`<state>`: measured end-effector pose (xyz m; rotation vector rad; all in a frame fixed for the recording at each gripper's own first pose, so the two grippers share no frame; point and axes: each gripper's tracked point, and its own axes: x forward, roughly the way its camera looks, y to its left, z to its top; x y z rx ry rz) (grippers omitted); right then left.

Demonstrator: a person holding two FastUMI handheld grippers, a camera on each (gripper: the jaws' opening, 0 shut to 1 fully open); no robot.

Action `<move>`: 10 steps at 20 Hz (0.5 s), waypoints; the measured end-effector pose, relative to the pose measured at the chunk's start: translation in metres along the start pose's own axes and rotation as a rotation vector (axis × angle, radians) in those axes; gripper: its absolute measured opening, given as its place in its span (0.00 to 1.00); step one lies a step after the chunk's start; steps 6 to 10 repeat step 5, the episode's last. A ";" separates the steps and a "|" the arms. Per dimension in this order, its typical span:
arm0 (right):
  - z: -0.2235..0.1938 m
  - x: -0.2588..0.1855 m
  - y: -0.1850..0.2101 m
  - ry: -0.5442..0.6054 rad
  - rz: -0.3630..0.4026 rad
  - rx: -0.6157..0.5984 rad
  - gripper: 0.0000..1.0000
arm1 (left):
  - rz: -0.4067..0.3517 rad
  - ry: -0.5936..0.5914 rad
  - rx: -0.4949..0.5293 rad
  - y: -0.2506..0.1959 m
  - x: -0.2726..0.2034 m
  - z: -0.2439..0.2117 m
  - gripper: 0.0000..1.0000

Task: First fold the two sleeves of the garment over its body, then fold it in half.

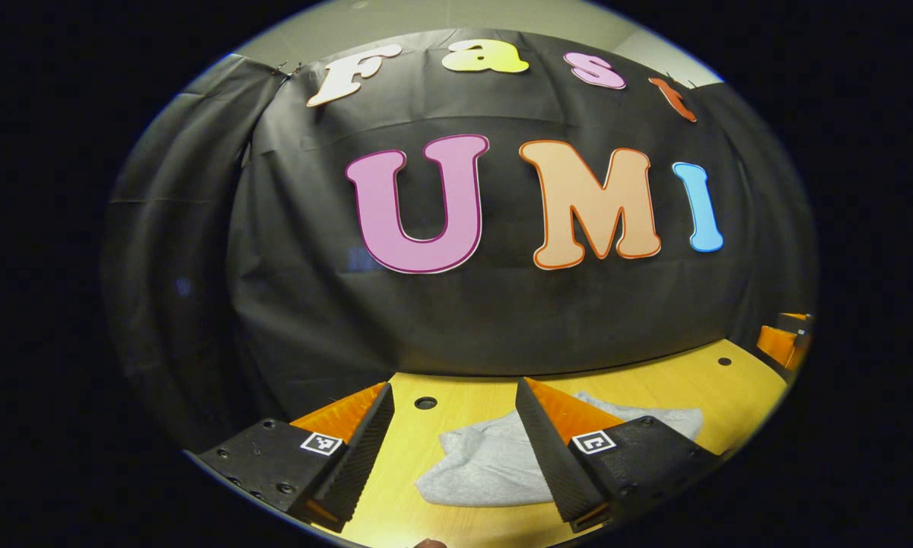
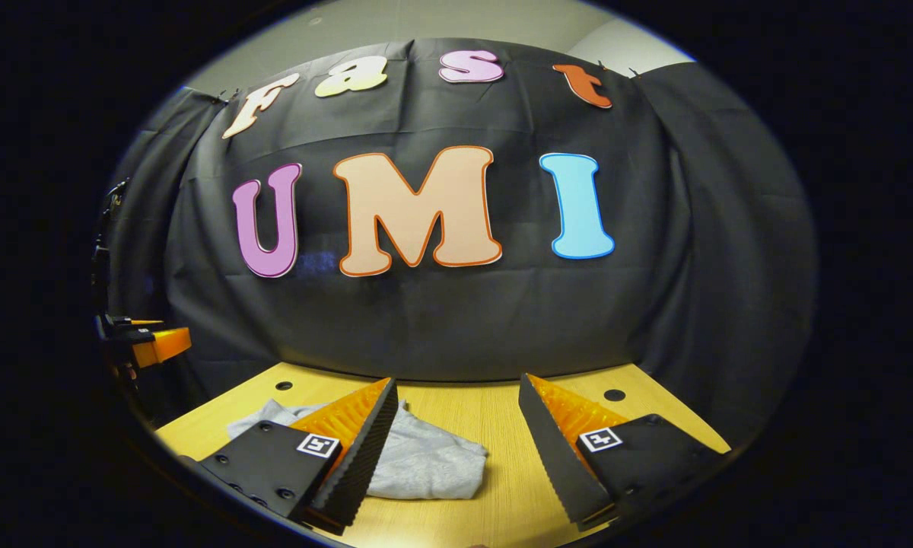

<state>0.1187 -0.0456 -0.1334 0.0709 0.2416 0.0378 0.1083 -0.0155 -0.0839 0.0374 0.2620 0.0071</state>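
Observation:
A grey garment (image 1: 487, 464) lies folded into a compact bundle on the wooden table (image 1: 654, 388). In the left gripper view my left gripper (image 1: 453, 396) hangs above the table, open, with the bundle below and partly behind its right finger. The right gripper view has the same garment (image 2: 426, 460) at lower left, partly hidden by my right gripper's left finger. My right gripper (image 2: 456, 392) is open above the table with nothing between its fingers. The other gripper (image 2: 141, 342) shows at the far left edge of the right gripper view.
The table (image 2: 494, 415) has small round holes (image 1: 425, 403) in its top and ends at the black cloth wall behind. Part of the other gripper (image 1: 787, 339) sits at the far right edge of the left gripper view. Bare wood lies to the right of the garment.

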 end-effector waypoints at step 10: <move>-0.001 -0.010 0.017 0.002 0.054 -0.005 0.98 | 0.011 -0.027 0.029 0.003 -0.016 0.007 0.94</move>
